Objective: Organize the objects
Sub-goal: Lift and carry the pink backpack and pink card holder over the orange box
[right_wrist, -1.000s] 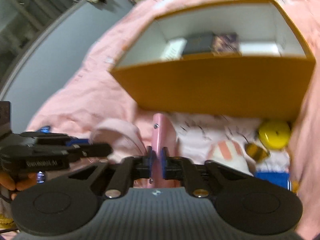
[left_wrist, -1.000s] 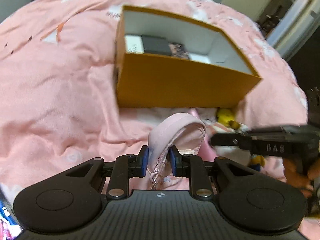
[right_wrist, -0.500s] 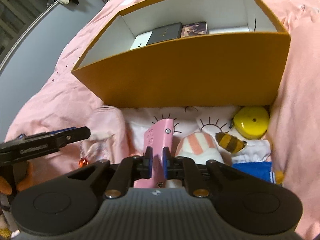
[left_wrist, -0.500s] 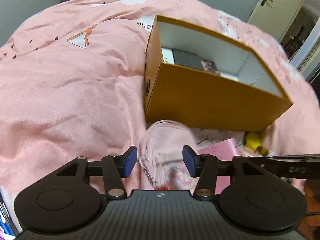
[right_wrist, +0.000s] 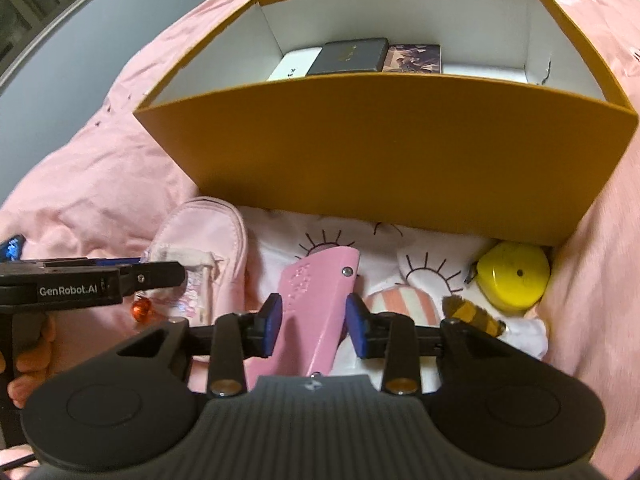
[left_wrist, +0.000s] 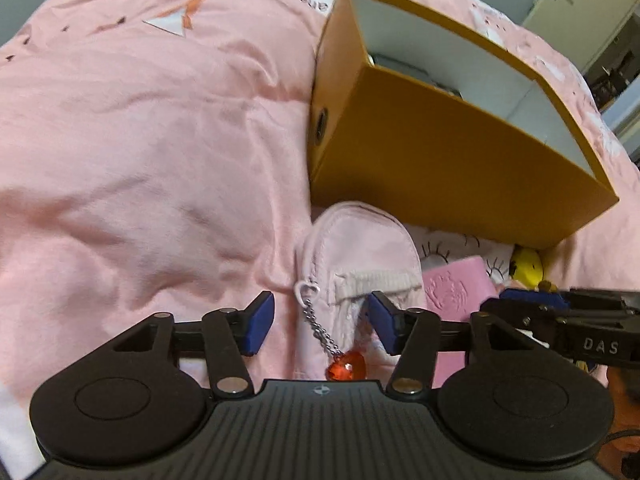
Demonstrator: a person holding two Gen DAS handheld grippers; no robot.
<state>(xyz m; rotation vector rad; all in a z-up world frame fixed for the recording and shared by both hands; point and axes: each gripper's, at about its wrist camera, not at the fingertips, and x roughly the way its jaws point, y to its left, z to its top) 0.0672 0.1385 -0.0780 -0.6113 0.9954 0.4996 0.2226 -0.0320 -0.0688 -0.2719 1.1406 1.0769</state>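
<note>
Right wrist view: opening right claw astride glossy pink case; closing left claw loosely straddling soft quilted pouch.

A pink duvet covers the bed; grey wall, pale door behind.

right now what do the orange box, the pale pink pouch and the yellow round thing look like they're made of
Orange box: looks like stiff cardboard, matte orange outside, white inside, with crisp folded edges. Pale pink pouch: soft woven fabric with stitched seams, a metal-looking chain and a glossy red heart charm, perhaps plastic or glass. Yellow round thing: probably hard, smooth plastic with a slight sheen.
</note>
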